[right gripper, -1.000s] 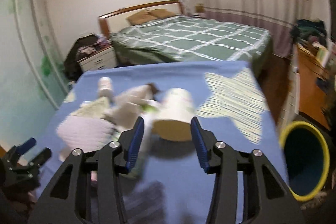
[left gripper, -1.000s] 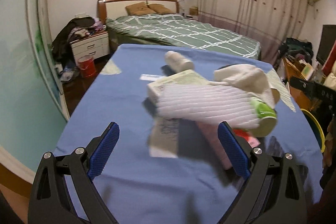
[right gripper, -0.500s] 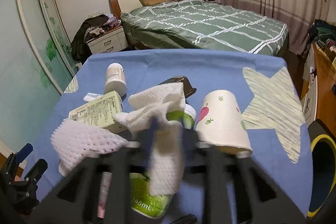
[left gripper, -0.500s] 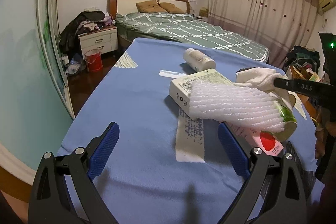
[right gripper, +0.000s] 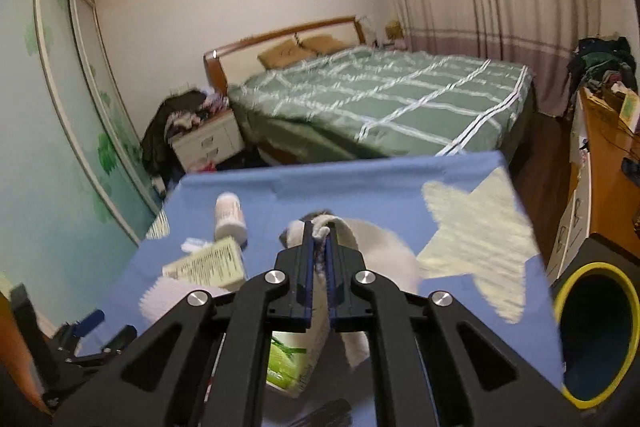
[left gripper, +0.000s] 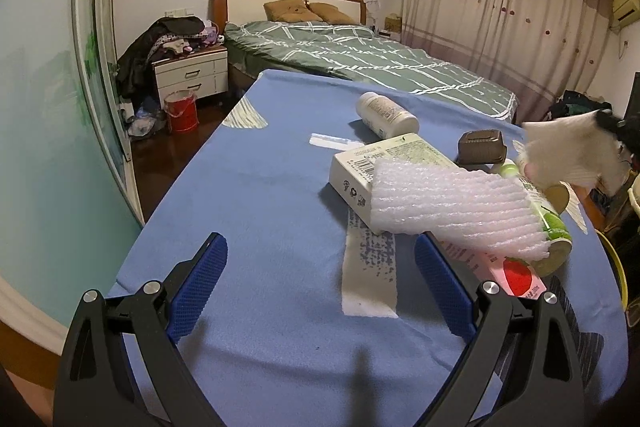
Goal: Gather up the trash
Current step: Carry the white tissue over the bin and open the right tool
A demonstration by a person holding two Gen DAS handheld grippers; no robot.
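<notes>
right gripper (right gripper: 319, 241) is clamped shut on a white tissue (right gripper: 320, 235), which bunches up between the blue pads and hangs below them. in the left wrist view the same tissue (left gripper: 568, 151) shows lifted off the pile at far right, blurred. the jaws have just been closing, with the tissue between them.

bin (right gripper: 592, 339), dark with a yellow rim, stands off the table's right edge, lower right of the right gripper and near it. that's the relation that counts: the tissue has to go right and slightly down over the table (right gripper: 360, 183) edge to get above the bin mouth. the right hand is clearly the nearer one; the left is on the far side of the table.

left gripper (left gripper: 320, 287) is spread wide, nothing between the pads, hovering over bare blue cloth at the near left of the pile. the foam net (left gripper: 448, 203) lies just ahead and right of it, long axis running left-right and tilted down to the right, draped over the box (left gripper: 360, 163) and the green bottle (left gripper: 552, 227). probably the left hand's next pick; the jaws look roughly in line with the long axis, so it may need a roll to pinch across the short way.

other trash on the table: pill bottle (left gripper: 386, 115) lying on its side, brown tray (left gripper: 480, 147), receipt (left gripper: 370, 275) flat on the cloth, pink pack (left gripper: 516, 275) under the net.

risk: the tissue is limp and could catch the rim.
</notes>
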